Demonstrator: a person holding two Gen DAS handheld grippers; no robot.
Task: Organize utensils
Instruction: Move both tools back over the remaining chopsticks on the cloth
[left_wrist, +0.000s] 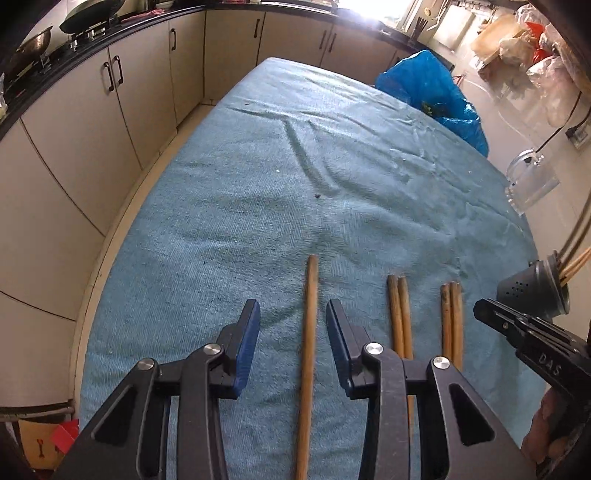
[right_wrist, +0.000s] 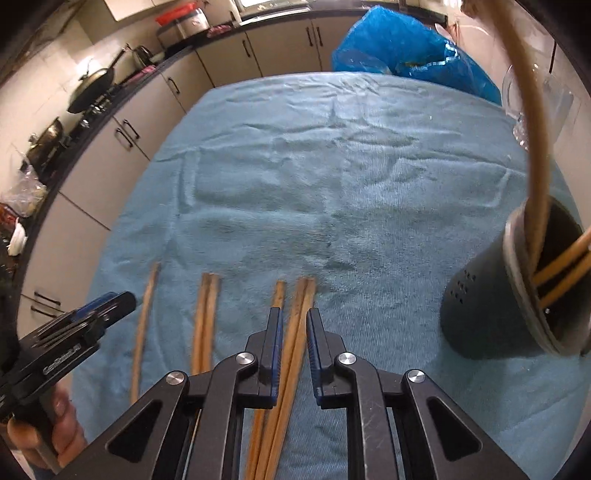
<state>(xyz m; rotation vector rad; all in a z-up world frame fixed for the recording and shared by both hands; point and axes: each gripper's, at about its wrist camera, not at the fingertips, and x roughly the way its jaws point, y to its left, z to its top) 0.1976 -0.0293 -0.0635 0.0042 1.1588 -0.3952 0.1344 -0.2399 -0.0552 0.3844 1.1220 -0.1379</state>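
Progress: partly done, as a judgement; several chopsticks already stand in the holder, while about 6 lie on the blue towel (left_wrist: 258, 177).
Left gripper (left_wrist: 291, 317): jaws wide apart, straddling the single chopstick (left_wrist: 309, 332) without touching it, at 6 o'clock in its own view.
Middle pair (right_wrist: 205, 314): 2 chopsticks side by side on the towel, near 7 o'clock in the right wrist view, ungripped.
Right gripper (right_wrist: 295, 325): jaws narrow, astride the right pair (right_wrist: 301, 306); contact cannot be told.
Holder (right_wrist: 491, 295): dark perforated cup at 3 o'clock, tilted in view, holding chopsticks and a long wooden handle (right_wrist: 532, 122).
Glass mug (left_wrist: 528, 181): clear, at the towel's right edge; looks empty.
Left to do: move the remaining chopsticks into the holder.
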